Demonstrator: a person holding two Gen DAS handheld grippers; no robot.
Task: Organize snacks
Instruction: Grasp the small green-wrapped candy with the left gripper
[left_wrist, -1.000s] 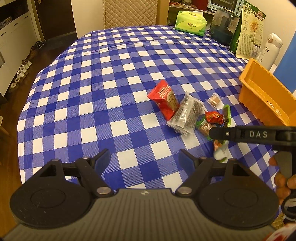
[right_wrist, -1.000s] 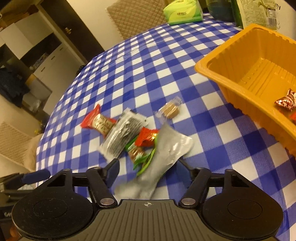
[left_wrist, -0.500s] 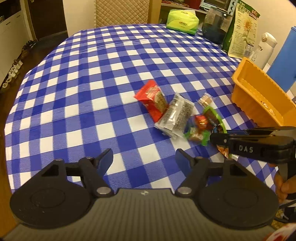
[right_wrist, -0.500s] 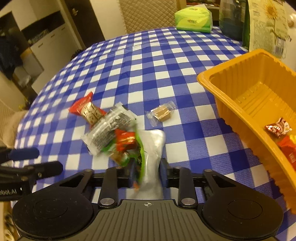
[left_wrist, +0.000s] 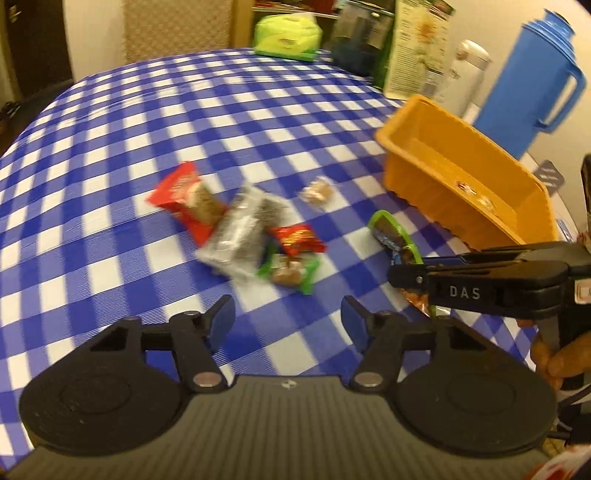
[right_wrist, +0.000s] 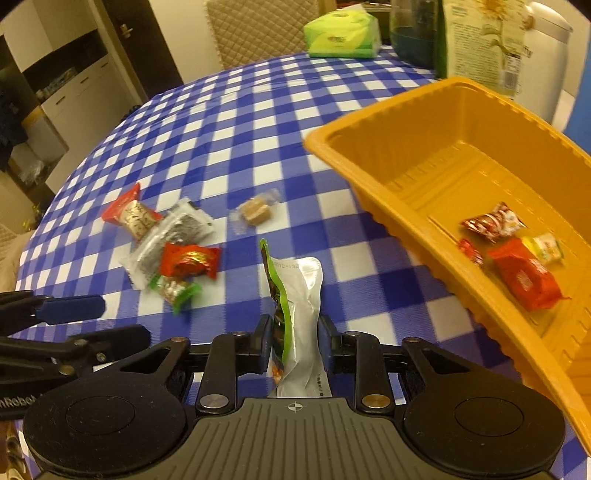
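Observation:
My right gripper (right_wrist: 294, 345) is shut on a silver and green snack pouch (right_wrist: 299, 291), held upright just off the checked cloth, left of the orange tray (right_wrist: 406, 122). The tray holds several red and yellow snacks (right_wrist: 524, 277). On the cloth lie a red packet (left_wrist: 184, 201), a clear grey packet (left_wrist: 243, 229), a red candy (left_wrist: 297, 240), a green candy (left_wrist: 290, 271) and a small brown sweet (left_wrist: 317, 192). My left gripper (left_wrist: 288, 319) hovers just short of the green candy, its jaws closing with nothing between them.
At the table's far side stand a green tissue pack (left_wrist: 288, 37), a dark jar (left_wrist: 360, 40), a sunflower seed bag (left_wrist: 413, 48), a white flask (left_wrist: 465, 74) and a blue jug (left_wrist: 532, 85). A quilted chair (right_wrist: 258, 29) is behind the table.
The right gripper shut on the silver and green pouch and lifted it clear of the pile. The left gripper moved in toward the snacks and its jaws narrowed.

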